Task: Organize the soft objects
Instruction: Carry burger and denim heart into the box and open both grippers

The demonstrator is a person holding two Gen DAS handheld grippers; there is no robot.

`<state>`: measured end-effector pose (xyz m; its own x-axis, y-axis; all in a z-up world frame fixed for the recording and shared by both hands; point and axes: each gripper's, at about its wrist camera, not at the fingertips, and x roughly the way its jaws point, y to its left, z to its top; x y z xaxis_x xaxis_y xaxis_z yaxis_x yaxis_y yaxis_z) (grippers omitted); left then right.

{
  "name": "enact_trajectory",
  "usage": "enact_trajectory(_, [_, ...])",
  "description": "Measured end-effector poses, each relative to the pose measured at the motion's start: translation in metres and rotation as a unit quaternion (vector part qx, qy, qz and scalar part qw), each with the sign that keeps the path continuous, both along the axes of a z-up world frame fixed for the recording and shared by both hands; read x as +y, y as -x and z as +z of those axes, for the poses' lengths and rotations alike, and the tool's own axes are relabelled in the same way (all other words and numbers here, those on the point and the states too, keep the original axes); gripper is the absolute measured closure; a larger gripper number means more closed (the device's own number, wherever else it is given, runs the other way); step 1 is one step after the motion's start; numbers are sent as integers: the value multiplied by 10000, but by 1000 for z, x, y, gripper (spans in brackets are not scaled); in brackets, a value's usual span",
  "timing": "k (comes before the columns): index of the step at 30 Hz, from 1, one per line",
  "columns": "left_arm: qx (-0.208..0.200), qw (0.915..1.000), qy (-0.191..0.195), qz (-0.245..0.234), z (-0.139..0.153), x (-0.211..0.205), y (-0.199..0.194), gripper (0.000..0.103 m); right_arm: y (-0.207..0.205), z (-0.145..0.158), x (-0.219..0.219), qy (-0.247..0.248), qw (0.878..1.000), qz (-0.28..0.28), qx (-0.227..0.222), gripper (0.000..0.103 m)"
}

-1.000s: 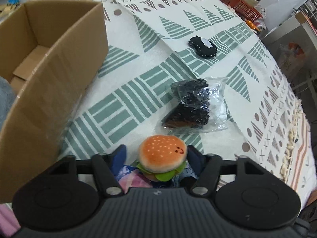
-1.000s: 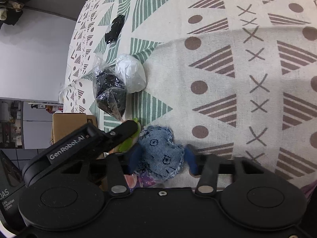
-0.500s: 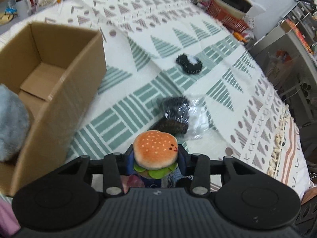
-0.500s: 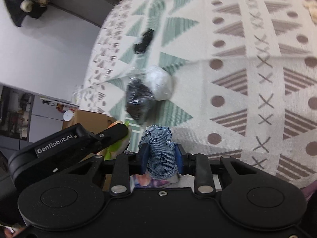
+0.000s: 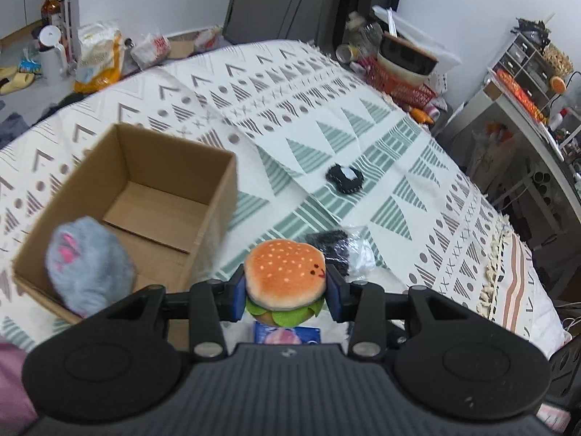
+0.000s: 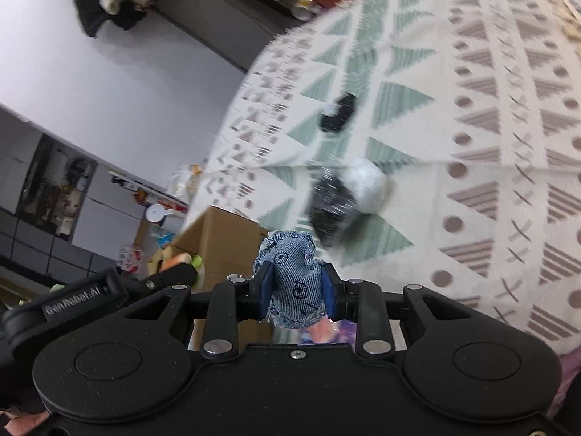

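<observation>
Carrying two toys at once, the person has the table [image 5: 417,167], spread with a woven cloth of green and brown triangles, below both grippers, and the open cardboard box [image 5: 218,181] at the left as the likely goal. The box is stiff and sharp-rimmed, with a fluffy grey plush [image 5: 87,258] already in its near corner. Doing this step well probably means bringing each toy clear over the rim before letting go, one at a time, and dropping into the bare floor of the box beyond the plush. On the cloth lie a crinkly clear bag [image 5: 341,247] of dark stuff and, further off, a small black pad [image 5: 344,178]. The left gripper [image 5: 287,289] is closed on the burger [image 5: 285,276], a round velvety bun with a stitched face and felt lettuce, lifted off the table. The right gripper [image 6: 294,289] pinches the denim piece [image 6: 290,283], a frayed, printed cushion squeezed narrow; both toys will spring back when freed.
</observation>
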<state>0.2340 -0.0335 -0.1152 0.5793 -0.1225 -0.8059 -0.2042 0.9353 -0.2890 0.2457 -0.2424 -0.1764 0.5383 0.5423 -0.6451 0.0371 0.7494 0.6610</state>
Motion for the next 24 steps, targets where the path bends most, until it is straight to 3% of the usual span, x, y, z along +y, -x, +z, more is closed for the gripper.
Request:
enact_trajectory(13, [-181,9987,-109,456,17,60,23,61,2,20,40,206,9974,490,-487,75])
enact_trajectory(24, [-1,9978,36,664,-2,93,26,61,-3,26,70,308,9939,784,-705,75])
